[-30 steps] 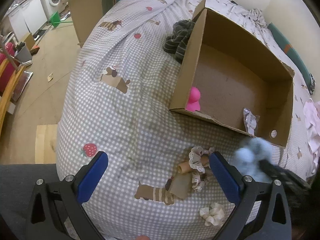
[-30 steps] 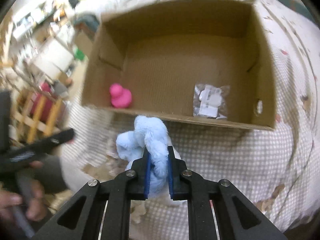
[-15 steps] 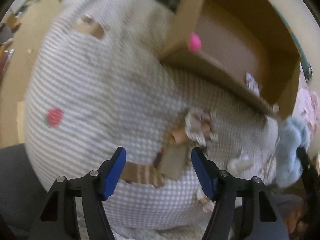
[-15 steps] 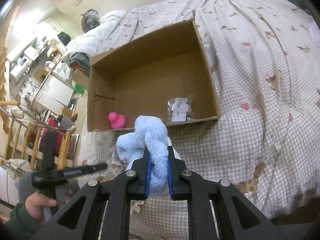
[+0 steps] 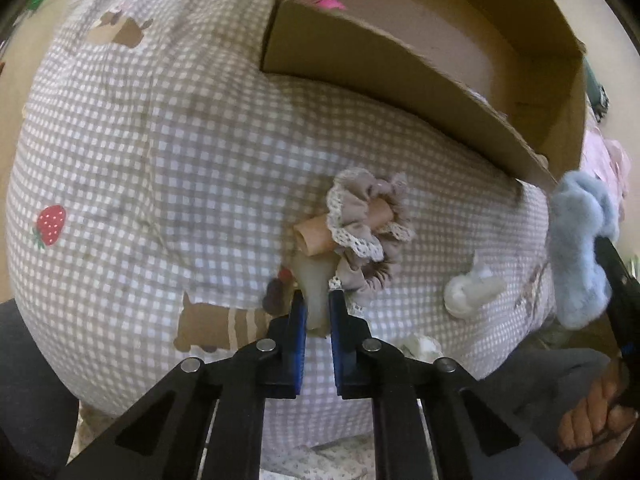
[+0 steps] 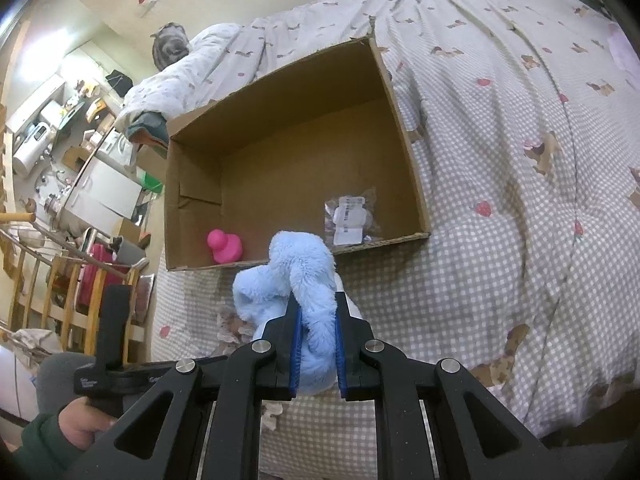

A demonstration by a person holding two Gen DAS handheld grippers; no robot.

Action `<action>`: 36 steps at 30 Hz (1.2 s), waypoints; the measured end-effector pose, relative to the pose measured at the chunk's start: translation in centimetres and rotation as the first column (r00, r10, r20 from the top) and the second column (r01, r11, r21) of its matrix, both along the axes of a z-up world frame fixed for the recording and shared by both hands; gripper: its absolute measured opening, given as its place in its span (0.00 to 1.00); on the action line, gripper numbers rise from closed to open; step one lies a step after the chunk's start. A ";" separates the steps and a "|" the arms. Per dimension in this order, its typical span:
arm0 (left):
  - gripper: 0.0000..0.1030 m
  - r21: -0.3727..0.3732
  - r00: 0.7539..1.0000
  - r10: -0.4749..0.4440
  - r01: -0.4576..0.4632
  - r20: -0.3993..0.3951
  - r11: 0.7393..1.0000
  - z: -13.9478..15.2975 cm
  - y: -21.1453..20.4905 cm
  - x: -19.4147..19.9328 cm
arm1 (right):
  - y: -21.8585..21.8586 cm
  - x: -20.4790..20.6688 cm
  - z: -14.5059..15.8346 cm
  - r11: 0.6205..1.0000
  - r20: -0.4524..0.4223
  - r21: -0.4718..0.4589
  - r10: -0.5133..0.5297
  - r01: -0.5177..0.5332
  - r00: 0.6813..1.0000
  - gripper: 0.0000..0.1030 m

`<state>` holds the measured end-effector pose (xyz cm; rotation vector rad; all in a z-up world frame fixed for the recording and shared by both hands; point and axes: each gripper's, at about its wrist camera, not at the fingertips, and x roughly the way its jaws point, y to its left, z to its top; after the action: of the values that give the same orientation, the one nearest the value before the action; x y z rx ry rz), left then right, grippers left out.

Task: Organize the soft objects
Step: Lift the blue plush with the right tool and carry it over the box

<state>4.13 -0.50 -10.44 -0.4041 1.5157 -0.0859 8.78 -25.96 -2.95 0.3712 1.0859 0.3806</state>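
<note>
My left gripper [image 5: 317, 300] is shut on the card backing [image 5: 316, 284] of a beige lace scrunchie [image 5: 366, 216], which lies on the checked bedspread [image 5: 160, 152] just before the cardboard box [image 5: 400, 68]. My right gripper [image 6: 317, 312] is shut on a fluffy light-blue scrunchie [image 6: 296, 276] and holds it in the air short of the box's near wall [image 6: 304, 256]. The blue scrunchie also shows at the right of the left wrist view [image 5: 580, 248]. A white scrunchie [image 5: 468, 290] lies on the bedspread between them.
Inside the box are a pink rubber duck [image 6: 224, 246] and a clear packet [image 6: 350, 218]. Another pale scrunchie [image 5: 420, 346] lies near the bed's edge. Furniture and a wooden rack [image 6: 48, 280] stand left of the bed.
My left gripper has moved in and down and closed on the beige scrunchie's card. My right gripper has drawn back and up from the box with the blue scrunchie still in it.
</note>
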 end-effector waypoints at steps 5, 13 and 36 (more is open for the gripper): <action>0.07 0.004 0.999 -0.013 0.013 0.029 1.000 1.8 0.1 -1.7 | 0.1 -0.1 -0.3 1.000 -0.005 -0.012 0.005 -0.005 1.000 0.15; 0.07 0.044 0.995 0.058 -0.062 0.085 0.997 4.1 2.3 -3.7 | 0.6 -0.5 -0.3 0.999 -0.012 -0.011 0.031 -0.031 0.999 0.15; 0.07 0.187 0.894 -0.044 -0.045 0.445 0.981 17.2 1.1 3.2 | -0.6 1.9 6.5 0.992 0.116 0.125 0.003 -0.018 0.993 0.15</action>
<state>7.32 0.63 6.71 -0.2082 1.0540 -0.0279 10.69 -26.57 3.57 0.4502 0.9539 0.4760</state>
